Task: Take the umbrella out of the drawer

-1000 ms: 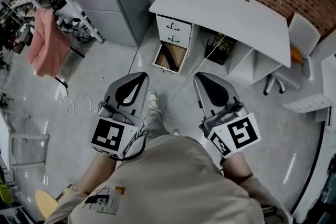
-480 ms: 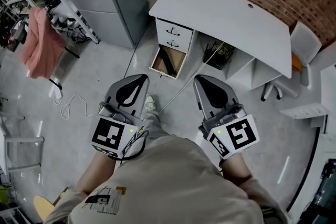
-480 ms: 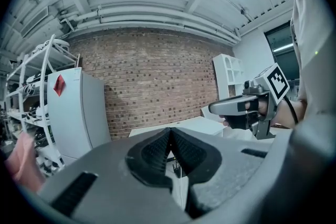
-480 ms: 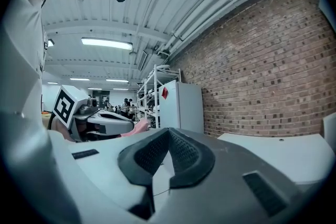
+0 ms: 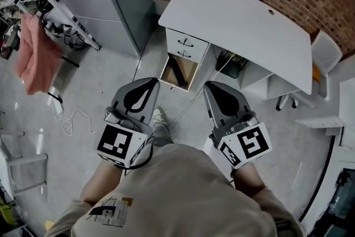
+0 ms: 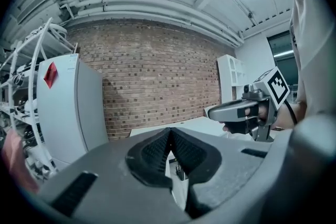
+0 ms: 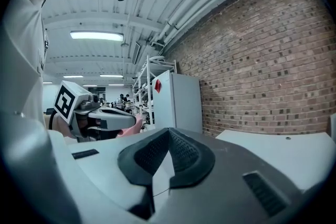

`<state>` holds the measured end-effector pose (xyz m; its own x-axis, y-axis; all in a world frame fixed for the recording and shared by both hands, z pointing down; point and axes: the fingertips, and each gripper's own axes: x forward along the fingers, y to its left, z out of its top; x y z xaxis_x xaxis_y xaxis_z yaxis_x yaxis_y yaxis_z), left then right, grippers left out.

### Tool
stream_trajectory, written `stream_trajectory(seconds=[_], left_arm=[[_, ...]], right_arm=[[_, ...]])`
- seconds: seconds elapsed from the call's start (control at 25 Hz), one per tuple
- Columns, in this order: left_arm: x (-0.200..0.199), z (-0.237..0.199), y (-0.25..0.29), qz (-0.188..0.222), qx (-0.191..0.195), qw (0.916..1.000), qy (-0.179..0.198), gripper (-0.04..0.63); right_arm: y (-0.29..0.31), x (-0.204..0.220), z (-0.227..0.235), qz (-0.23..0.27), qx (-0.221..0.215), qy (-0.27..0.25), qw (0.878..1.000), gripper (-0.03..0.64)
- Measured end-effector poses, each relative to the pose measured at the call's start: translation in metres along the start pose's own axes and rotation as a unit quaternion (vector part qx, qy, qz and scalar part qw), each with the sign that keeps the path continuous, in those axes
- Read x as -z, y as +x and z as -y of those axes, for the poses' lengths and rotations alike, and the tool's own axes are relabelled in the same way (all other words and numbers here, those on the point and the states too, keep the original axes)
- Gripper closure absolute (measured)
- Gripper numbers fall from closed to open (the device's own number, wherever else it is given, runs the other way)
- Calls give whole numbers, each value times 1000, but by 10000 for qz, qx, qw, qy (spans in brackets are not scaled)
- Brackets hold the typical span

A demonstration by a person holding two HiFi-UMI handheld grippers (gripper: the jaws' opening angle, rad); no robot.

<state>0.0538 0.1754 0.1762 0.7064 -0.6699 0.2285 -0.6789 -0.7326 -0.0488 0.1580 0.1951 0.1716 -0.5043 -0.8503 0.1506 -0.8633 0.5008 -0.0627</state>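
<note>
Risk one: going in with shut jaws. Left gripper (image 5: pixel 145 83) and right gripper (image 5: pixel 213 87) both closed tight, nothing held, side by side above floor, well apart from drawer (image 5: pixel 174 86). Must open before contact, else just pokes umbrella (image 5: pixel 177 70) deeper.

Umbrella: dark, long, lying slantwise inside open bottom drawer of white desk (image 5: pixel 238 14).

Narrow box, so likely jaw knock on drawer wall or on closed drawers (image 5: pixel 186 41) above while reaching down.

Probably slippery folded fabric; with a pinch at one end, likely droop, catch on drawer front, drop. Safer to grab near middle.

White cable (image 5: pixel 188 104) across floor from desk past shoe (image 5: pixel 158 115): trip or snag hazard on next step forward.

Can't tell whether umbrella strap is fastened; if loose, possible flop open on lift.
</note>
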Motion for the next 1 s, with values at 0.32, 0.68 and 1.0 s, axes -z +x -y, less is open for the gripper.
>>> stream_trajectory(seconds=[0.32, 0.68, 1.0], left_arm=[[-10, -111, 45, -6, 161, 9999, 24, 589], [-14, -202, 76, 133, 274, 9995, -94, 589], [-9, -248, 86, 196, 318, 9992, -144, 589]], right_arm=[[124, -21, 15, -106, 37, -62, 9999, 611], [215, -43, 29, -126, 268, -163, 9994, 611], [264, -48, 26, -247, 231, -354, 9988, 611]])
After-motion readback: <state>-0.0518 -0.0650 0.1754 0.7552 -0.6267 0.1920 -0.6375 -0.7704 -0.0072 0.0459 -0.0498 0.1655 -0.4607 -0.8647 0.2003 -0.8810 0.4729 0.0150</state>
